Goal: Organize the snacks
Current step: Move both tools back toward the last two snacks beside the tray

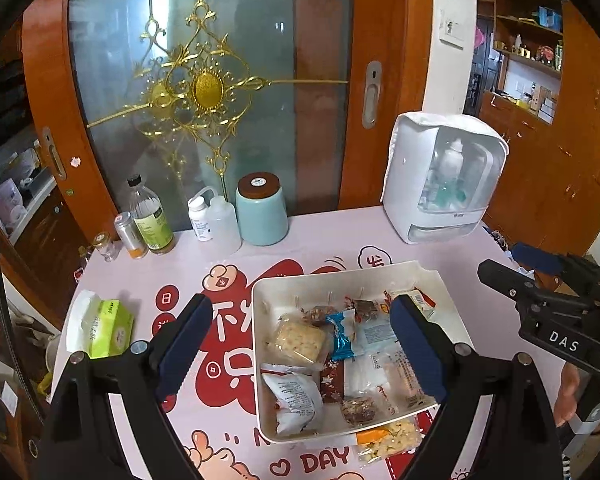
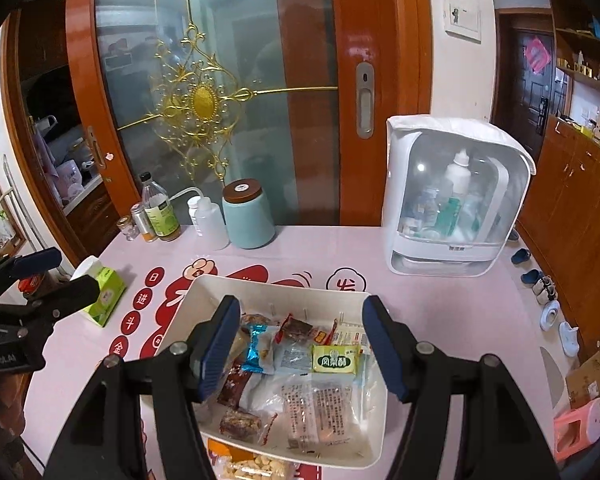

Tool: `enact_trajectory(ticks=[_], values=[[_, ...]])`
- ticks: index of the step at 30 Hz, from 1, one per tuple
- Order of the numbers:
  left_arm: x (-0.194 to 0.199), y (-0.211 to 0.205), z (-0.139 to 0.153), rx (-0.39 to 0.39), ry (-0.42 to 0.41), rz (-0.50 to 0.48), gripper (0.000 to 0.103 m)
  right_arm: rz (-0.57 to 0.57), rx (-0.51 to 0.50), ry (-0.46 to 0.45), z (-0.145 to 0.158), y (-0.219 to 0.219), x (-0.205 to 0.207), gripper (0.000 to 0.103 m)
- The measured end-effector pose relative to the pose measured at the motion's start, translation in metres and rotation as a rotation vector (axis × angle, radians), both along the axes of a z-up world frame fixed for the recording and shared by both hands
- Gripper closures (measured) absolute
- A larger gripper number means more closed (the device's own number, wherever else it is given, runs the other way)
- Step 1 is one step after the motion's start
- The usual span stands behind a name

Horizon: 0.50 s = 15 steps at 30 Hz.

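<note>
Right wrist view: both the left gripper [image 1: 296, 344] and right gripper [image 2: 300, 348] hung released, grasping nothing, above the white bin [image 2: 204, 284]; 1 nut packet [image 2: 248, 470] waited at 6 o'clock on the bench [image 2: 460, 320], likely next to tidy in

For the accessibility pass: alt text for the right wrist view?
An open claw hangs over a white tray full of wrapped snacks on a pink table. One snack bag lies outside the tray's near edge; bottles and a teal jar line the back.

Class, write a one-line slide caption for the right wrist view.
Open right gripper hovers over a white bin full of wrapped snacks on a pink table.
</note>
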<state>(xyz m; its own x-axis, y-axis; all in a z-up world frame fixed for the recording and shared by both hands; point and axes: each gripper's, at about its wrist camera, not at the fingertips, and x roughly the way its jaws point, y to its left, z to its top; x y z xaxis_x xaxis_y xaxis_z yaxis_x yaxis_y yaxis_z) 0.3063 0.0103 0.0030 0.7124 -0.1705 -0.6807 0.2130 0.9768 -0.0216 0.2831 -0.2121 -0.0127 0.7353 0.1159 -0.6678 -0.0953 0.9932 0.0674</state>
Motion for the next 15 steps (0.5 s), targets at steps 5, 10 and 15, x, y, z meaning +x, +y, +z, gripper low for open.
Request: enact_trajectory(ticks=[5, 10, 15], values=[[-0.022, -0.006, 0.001, 0.038, -0.034, -0.038, 0.013, 0.01, 0.004, 0.003, 0.001, -0.003, -0.02, 0.039], [-0.055, -0.015, -0.016, 0.106, -0.07, -0.118, 0.013, 0.012, 0.02, 0.033, -0.011, -0.011, -0.044, 0.039], [-0.089, -0.019, -0.057, 0.165, -0.059, -0.201, 0.013, -0.001, 0.066, 0.088, -0.035, -0.023, -0.071, 0.039]])
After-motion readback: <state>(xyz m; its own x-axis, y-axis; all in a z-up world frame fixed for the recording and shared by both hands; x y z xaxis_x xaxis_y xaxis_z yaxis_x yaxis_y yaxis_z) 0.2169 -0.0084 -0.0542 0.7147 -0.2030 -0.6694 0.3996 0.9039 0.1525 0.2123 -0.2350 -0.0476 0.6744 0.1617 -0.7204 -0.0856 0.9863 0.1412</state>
